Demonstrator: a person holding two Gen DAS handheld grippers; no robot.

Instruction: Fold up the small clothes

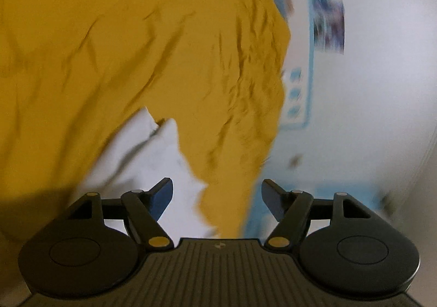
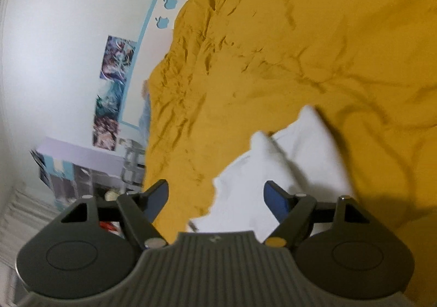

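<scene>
A small white garment [image 1: 153, 159] lies crumpled on a mustard-yellow sheet [image 1: 136, 47]. My left gripper [image 1: 217, 195] is open and empty, with its left finger over the garment's edge. In the right wrist view the same white garment [image 2: 273, 178] lies on the yellow sheet [image 2: 300, 47]. My right gripper [image 2: 215, 197] is open and empty just above the garment's near edge, its right finger over the white cloth. Both views are blurred by motion.
A white wall [image 2: 54, 33] carries a blue-framed board with cat shapes [image 2: 153, 41] and a strip of pictures [image 2: 112, 93]. A cluttered shelf or desk [image 2: 82, 170] stands at the lower left. The wall and the board [image 1: 297, 88] also show in the left wrist view.
</scene>
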